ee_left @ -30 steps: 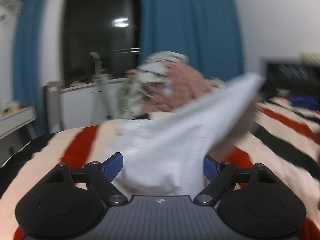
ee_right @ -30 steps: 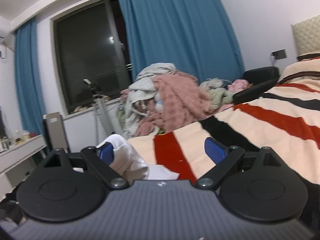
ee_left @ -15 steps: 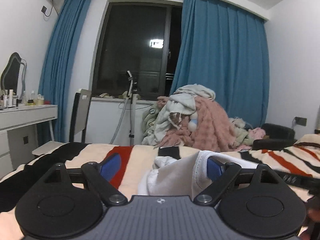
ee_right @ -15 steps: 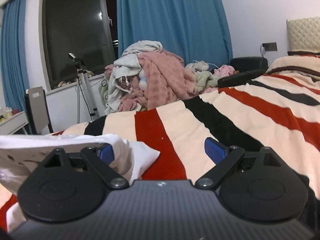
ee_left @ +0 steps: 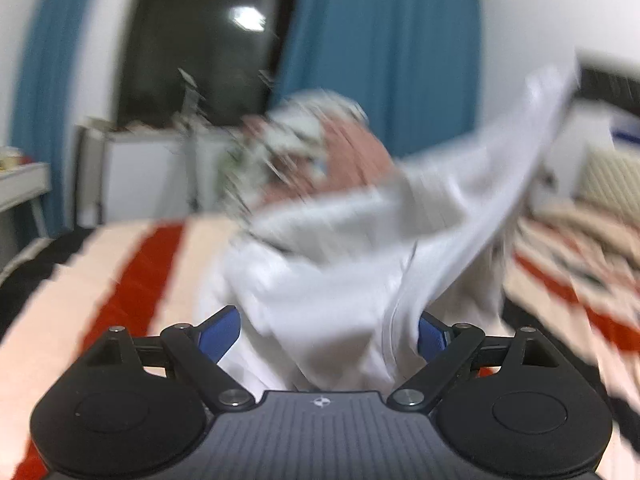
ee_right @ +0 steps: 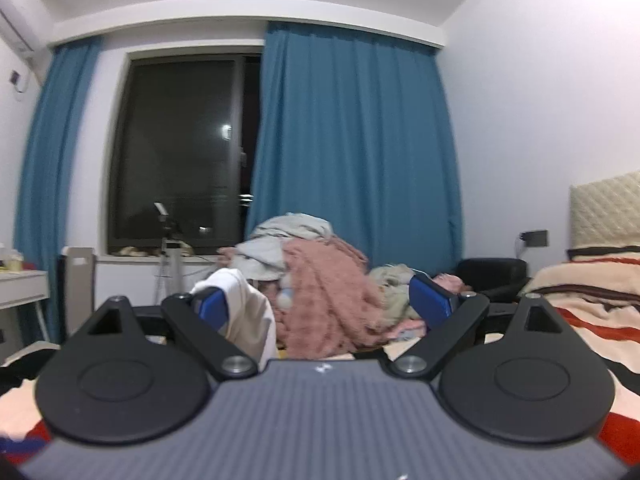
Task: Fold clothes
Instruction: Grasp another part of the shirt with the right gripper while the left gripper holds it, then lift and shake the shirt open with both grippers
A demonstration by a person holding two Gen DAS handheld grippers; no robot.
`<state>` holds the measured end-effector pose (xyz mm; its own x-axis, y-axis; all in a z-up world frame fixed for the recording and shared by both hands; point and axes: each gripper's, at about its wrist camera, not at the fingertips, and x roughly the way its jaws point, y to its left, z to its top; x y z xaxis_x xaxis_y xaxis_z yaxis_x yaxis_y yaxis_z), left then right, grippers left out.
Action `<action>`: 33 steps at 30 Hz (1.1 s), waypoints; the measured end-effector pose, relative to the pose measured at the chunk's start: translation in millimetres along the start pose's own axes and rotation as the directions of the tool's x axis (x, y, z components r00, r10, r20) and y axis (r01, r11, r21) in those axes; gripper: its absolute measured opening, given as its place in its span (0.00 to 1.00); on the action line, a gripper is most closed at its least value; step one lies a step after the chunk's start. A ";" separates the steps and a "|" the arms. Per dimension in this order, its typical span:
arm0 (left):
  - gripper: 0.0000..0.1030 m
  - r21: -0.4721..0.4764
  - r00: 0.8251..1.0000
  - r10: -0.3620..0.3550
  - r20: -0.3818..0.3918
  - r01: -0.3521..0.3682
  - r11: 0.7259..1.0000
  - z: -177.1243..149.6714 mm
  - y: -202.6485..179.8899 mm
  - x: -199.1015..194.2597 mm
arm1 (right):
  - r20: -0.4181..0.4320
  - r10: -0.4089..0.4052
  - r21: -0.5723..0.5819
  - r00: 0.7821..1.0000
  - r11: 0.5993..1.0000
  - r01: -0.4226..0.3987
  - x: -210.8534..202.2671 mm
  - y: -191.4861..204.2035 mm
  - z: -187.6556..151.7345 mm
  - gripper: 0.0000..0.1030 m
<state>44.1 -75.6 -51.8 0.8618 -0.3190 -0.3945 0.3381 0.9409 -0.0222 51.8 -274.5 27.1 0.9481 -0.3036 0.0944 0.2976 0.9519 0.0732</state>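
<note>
A white garment (ee_left: pixel 340 280) lies bunched on the striped bed and runs between the blue pads of my left gripper (ee_left: pixel 326 334), whose jaws stand wide. The picture is blurred, and I see no pinch on the cloth. One end of the garment sweeps up to the upper right of the left wrist view. In the right wrist view my right gripper (ee_right: pixel 322 304) is raised, pointing level, with its jaws wide apart. A fold of the white garment (ee_right: pixel 248 316) hangs over its left finger. Nothing is between its pads.
The bed's blanket (ee_left: pixel 132 280) has cream, red and black stripes. A heap of clothes (ee_right: pixel 320 280) with a pink throw stands beyond the bed under blue curtains. A tripod (ee_right: pixel 168 248), a white desk (ee_right: pixel 20 284), a black chair (ee_right: pixel 492 276) and a padded headboard (ee_right: pixel 604 208) surround it.
My right gripper has risen from the blanket and carried one end of the white garment up with it. The left wrist view has tipped down towards the bed and is blurred by motion.
</note>
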 end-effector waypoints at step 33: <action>0.89 -0.255 0.950 0.226 0.217 -0.168 0.952 35.8 57.6 -40.7 | -0.255 -0.134 0.071 0.958 0.985 0.156 31.0 -41.2 -64.7 0.90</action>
<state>42.0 -12.5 -4.2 0.9768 -0.1156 -0.1804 0.0808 0.9786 -0.1892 76.2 -320.4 -37.2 0.8968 -0.4076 -0.1722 0.4335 0.8873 0.1572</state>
